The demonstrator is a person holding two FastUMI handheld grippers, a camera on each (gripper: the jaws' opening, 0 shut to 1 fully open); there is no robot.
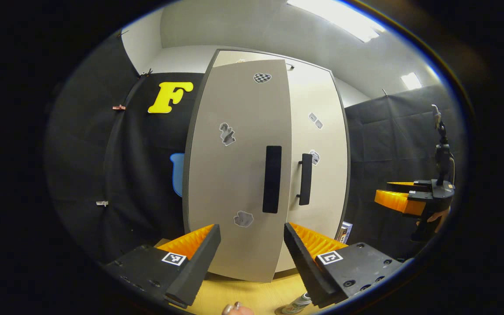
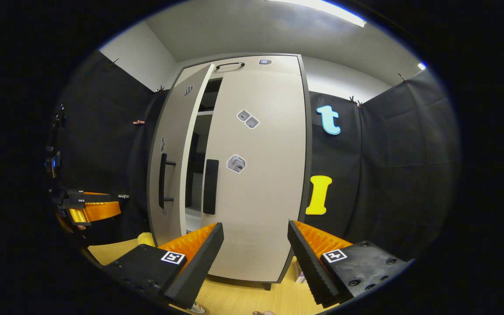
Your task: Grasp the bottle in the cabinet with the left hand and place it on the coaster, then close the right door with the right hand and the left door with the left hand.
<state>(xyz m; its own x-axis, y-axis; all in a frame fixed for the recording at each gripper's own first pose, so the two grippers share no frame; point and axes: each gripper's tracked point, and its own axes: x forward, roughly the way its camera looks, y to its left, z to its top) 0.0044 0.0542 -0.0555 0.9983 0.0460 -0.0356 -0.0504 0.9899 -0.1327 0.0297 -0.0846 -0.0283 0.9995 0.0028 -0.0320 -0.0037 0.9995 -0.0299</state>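
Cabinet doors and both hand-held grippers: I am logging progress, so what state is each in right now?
Left door: ajar, dark gap beside it.
Right door: closed, flush with the cabinet frame.
Left hand-held gripper: open, holding nothing, facing the left door.
Right hand-held gripper: open, holding nothing, facing the right door.
Bottle: out of the cabinet, on the wooden surface; upright or not, cannot tell.

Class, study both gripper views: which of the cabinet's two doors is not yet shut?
The left pale grey cabinet door stands ajar, with a dark gap showing shelves beside it. The right pale grey cabinet door lies flush and closed.
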